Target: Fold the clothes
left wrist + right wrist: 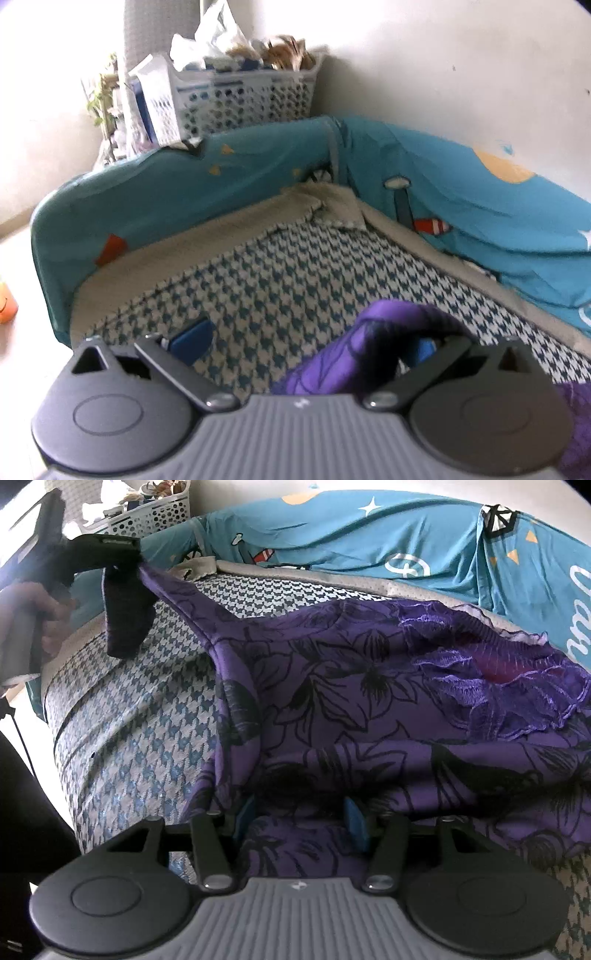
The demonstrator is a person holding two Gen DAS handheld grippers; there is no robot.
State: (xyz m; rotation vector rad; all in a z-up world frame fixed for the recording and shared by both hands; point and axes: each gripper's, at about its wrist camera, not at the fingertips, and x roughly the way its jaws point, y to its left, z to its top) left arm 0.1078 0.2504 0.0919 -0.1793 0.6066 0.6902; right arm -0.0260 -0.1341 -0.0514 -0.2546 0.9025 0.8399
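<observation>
A: Where's the purple garment [369,686]?
B: Centre and right of the right wrist frame, spread on the houndstooth bed cover [122,731].
A: The claws?
B: Left claw [306,343] released, jaws wide (a fold drapes its right finger). Right claw [299,812] is grasping the garment's near edge.

Two handheld grippers of one build. Left gripper [308,343]: ribbed grey housing, a small white mark at its centre, flanked by round black discs with an inset circle each; flat black link arms on silver rivets; blue fingertip pads [192,341]. Right gripper [301,818]: same ribbed grey body, black discs, riveted links, blue pads [354,818]. Seen from the right wrist, black frame on a grey handle, hand [44,622] bare.
</observation>
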